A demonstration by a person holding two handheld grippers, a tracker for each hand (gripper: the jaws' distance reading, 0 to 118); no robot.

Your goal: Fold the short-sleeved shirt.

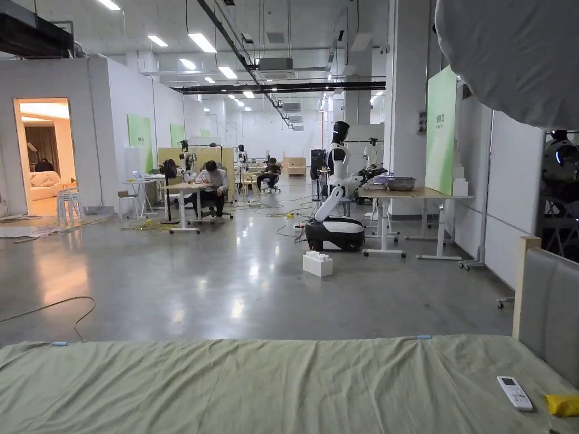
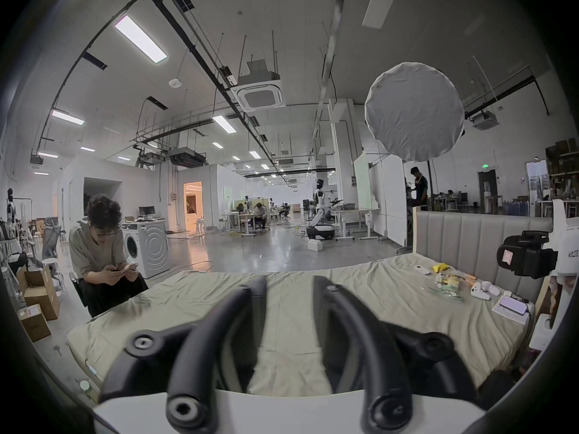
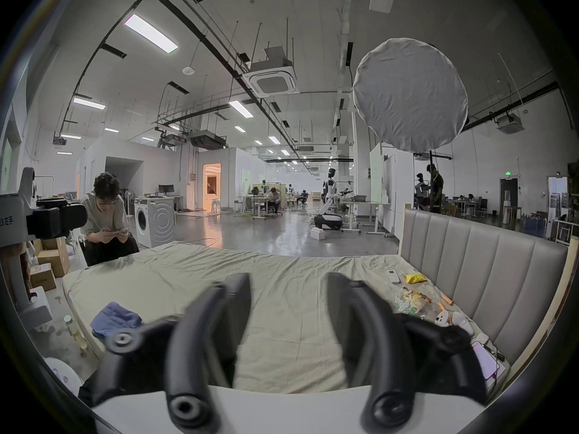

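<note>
Both claws hover over the wide bed with its rumpled pale green sheet (image 3: 282, 284), and neither holds anything: the left claw (image 2: 289, 287) has its black jaws standing apart with bare sheet showing between them, and the right claw (image 3: 288, 284) is spread the same way.

The crumpled blue cloth garment (image 3: 114, 317), which I take to be the short-sleeved shirt, lies bunched in a heap near the bed's left edge, close to its near left corner, well apart from both claws. Along the right edge, by the grey padded headboard (image 3: 488, 271), sit a white remote control (image 3: 393, 276) and a yellow packet (image 3: 415, 278).

Folding has not begun; this looks like the opening reach. The next move calls for swinging toward the left edge, pinching the heap, and spreading it flat on the open middle of the sheet before any fold.
</note>
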